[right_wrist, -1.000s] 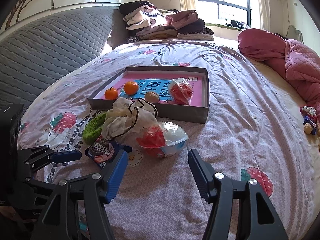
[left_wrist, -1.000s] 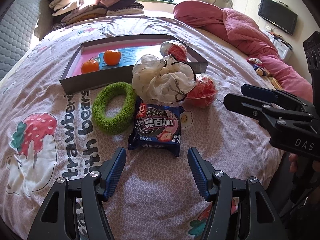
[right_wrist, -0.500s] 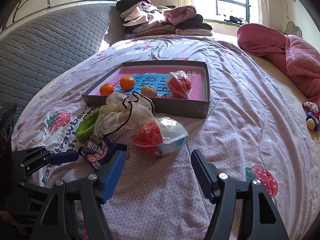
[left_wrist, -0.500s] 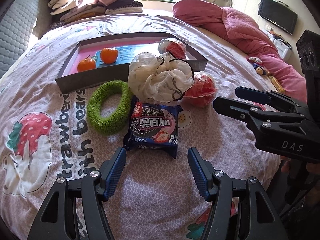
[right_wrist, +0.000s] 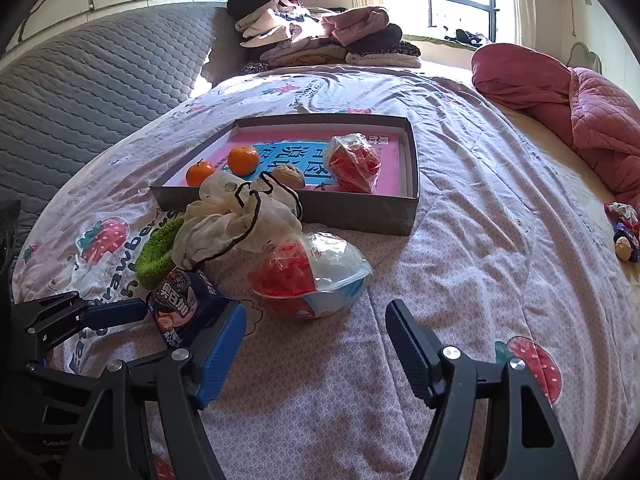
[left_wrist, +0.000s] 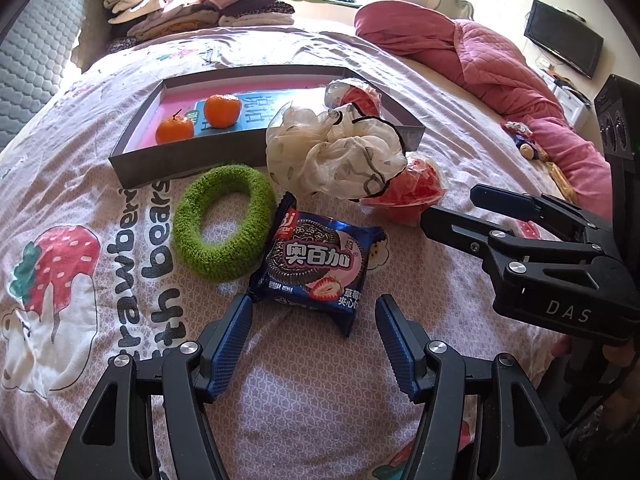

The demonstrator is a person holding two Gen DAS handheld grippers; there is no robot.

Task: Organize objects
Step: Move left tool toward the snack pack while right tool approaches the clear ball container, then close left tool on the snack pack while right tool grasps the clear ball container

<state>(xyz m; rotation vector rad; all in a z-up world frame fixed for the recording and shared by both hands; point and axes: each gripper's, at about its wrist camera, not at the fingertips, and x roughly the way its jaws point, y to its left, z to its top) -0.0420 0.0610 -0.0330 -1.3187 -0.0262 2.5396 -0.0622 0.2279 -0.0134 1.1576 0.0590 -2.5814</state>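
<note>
I am holding my left gripper (left_wrist: 314, 334) low over the bed (left_wrist: 320, 400), jaws wide around the cookie packet (left_wrist: 316, 268); my right gripper (right_wrist: 316, 348), jaws wide, is facing the plastic-wrapped bowl (right_wrist: 310, 276).

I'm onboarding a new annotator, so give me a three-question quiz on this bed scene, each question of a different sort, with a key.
1. True or false: the green fuzzy ring lies inside the grey tray.
2. Multiple choice: which item lies just ahead of the left gripper? A) an orange B) the blue cookie packet C) the walnut
3. Fill in: the number of oranges in the tray is ___.

Key: 1 false, it lies on the bedspread in front of the tray. 2 B. 3 two: one orange and a second orange.
</note>
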